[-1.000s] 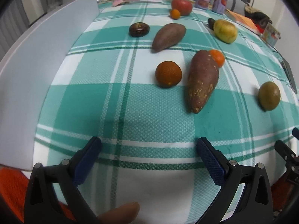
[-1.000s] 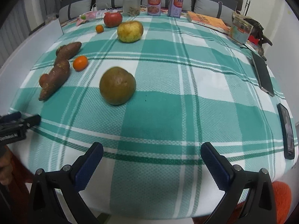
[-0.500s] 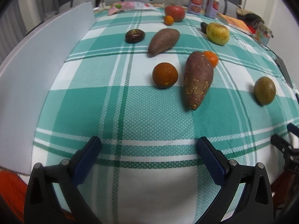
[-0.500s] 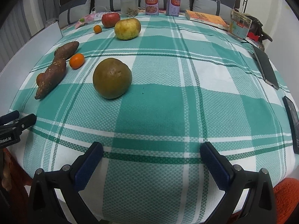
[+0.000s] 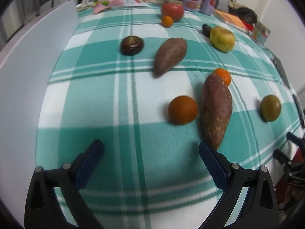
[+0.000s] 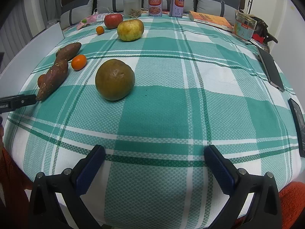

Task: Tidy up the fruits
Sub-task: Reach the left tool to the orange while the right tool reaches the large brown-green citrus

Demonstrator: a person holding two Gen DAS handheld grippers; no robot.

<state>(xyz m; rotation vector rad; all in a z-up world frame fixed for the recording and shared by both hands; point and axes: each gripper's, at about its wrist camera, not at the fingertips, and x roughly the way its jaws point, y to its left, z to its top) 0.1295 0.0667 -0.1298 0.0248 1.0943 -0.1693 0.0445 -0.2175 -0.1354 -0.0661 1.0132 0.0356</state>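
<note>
My left gripper [image 5: 151,145] is open over the checked cloth, empty. Just ahead lie an orange [image 5: 182,110] and a long sweet potato [image 5: 216,109] whose tip nearly meets the right fingertip. A small tangerine [image 5: 223,76] sits behind it, a second sweet potato [image 5: 170,55] and a dark round fruit [image 5: 132,45] farther back. My right gripper [image 6: 154,149] is open and empty, with a brown-green round fruit [image 6: 114,79] ahead to the left. A yellow-green fruit [image 6: 130,30], a red fruit [image 6: 113,20] and a tiny orange [image 6: 99,30] lie at the far end.
A white board [image 5: 24,72] stands along the table's left edge. Cans [image 6: 155,5], a clear jar [image 6: 132,6], a book [image 6: 210,20] and a box [image 6: 245,26] line the far side. Two phones [image 6: 270,68] lie at the right edge.
My left gripper has moved forward toward the orange and the long sweet potato. My right gripper has advanced over the cloth, closer to the brown-green fruit. Both stay open.
</note>
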